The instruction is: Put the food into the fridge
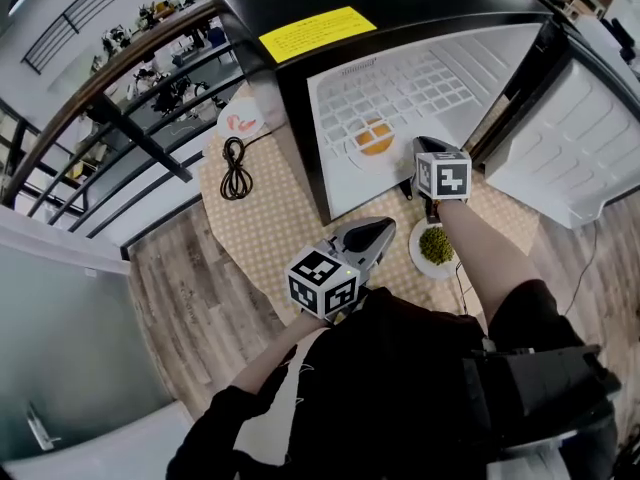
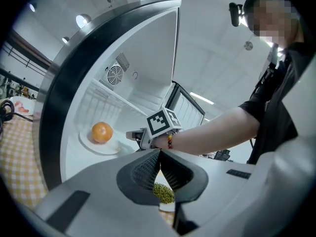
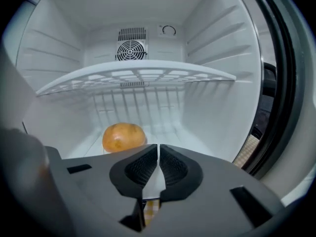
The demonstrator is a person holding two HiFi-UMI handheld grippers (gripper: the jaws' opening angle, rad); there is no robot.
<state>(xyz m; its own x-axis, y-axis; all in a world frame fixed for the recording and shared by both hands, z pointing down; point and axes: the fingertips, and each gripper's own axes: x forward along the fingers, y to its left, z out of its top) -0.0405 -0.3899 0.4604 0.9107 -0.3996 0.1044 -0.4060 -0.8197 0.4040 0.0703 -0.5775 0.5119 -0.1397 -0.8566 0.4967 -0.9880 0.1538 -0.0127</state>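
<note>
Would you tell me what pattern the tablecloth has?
The tablecloth has small pale yellow-and-white checks, clearest in the head view.

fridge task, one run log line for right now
fridge: open | orange: inside, on white plate | plate of green food: on table | left gripper: shut, empty | right gripper: shut, empty

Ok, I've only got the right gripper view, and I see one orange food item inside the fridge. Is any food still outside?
Observer: Yes. A plate of green food sits on the checked table, just in front of the open fridge.
Operator: Is the left tool carrying anything?
Observer: No. The left tool is shut and empty, above the table in front of the fridge.
Operator: Is that orange item lying bare on the fridge floor?
Observer: No. The orange food rests on a white plate below the shelf.
</note>
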